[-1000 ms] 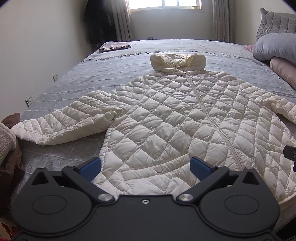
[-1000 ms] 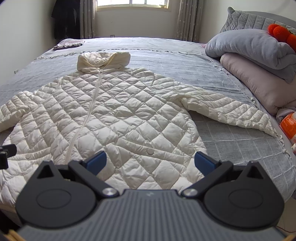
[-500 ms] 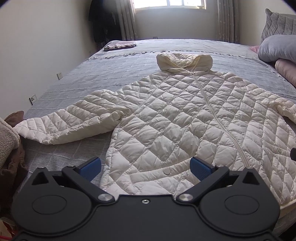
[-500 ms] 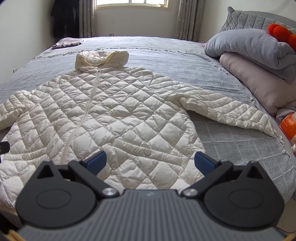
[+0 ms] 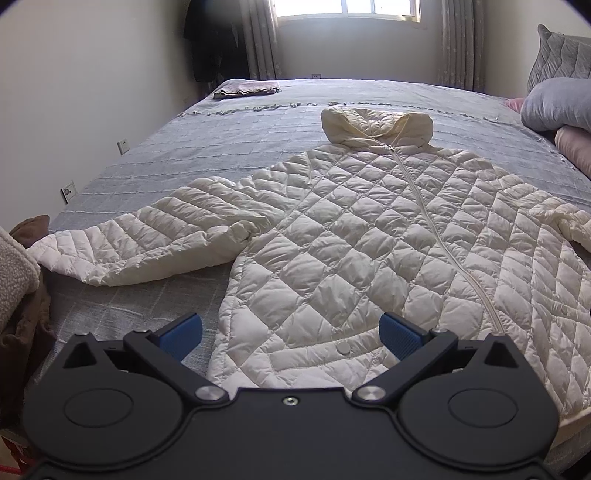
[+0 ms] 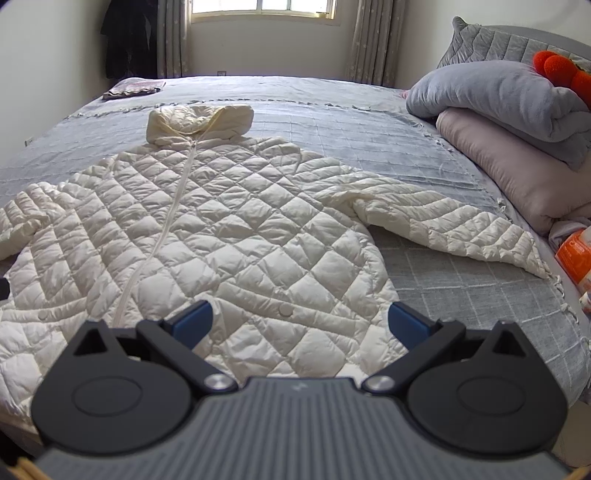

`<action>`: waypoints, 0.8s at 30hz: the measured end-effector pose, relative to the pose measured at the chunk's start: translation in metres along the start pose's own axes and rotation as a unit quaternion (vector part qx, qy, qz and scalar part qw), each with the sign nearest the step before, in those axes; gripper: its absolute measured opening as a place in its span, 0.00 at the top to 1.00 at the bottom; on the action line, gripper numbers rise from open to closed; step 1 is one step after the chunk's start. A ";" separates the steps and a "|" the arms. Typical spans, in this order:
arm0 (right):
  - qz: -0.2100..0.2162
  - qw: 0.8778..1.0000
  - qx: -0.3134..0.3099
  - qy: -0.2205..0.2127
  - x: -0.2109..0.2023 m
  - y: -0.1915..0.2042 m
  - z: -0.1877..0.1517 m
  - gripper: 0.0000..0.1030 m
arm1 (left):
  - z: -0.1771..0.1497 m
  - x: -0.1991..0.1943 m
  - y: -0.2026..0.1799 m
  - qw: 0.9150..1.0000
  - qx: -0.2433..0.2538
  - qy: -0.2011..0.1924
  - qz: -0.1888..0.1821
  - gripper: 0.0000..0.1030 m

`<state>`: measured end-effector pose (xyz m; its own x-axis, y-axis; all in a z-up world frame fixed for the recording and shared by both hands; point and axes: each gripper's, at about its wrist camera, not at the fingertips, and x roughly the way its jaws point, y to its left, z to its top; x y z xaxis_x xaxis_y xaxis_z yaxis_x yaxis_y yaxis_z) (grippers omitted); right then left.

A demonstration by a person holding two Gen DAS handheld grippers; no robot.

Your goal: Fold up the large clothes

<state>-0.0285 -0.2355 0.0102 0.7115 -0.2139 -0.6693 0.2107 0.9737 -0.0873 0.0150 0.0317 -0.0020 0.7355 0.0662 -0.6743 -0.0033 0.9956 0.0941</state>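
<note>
Both views have drifted left across the bed [image 5: 207,155] since a second ago. The cream quilted coat [image 5: 369,236] lies flat, zipped, sleeves spread, hood folded. Left gripper [image 5: 291,330] and right gripper [image 6: 300,319] hover above its hem, fingers [image 6: 194,320] spread wide, holding nothing.

This is a bedroom in someone's home. A wide bed [image 6: 332,107] under a grey checked bedspread [image 5: 229,147] fills nearly the whole room ahead of the tools. Daylight comes through a window [image 6: 264,5] in the far wall, with curtains [image 6: 373,40] hanging either side. Off to the right, folded grey and pink quilts [image 6: 509,122] are stacked against a padded headboard [image 6: 491,40]. Dark clothes [image 6: 127,40] hang in the far left corner, and wall sockets [image 5: 68,192] sit low on the left wall.
</note>
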 end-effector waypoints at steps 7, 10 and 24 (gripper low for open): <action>0.030 0.999 -0.010 -0.005 0.026 -0.030 0.015 0.00 | 0.013 0.025 0.029 0.999 0.010 0.000 -0.033 0.00; 0.063 0.998 0.009 0.017 0.046 -0.055 0.025 0.00 | 0.022 0.051 0.066 0.995 -0.055 0.033 -0.071 0.00; 0.162 0.970 0.171 0.065 0.180 -0.132 0.042 0.10 | 0.033 0.172 0.133 0.968 -0.216 0.039 -0.119 0.50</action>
<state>0.0996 -0.4058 -0.0674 0.6913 0.1332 -0.7102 0.2151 0.9004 0.3783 0.1632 0.1735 -0.0816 0.6966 -0.1812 -0.6942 -0.1345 0.9174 -0.3744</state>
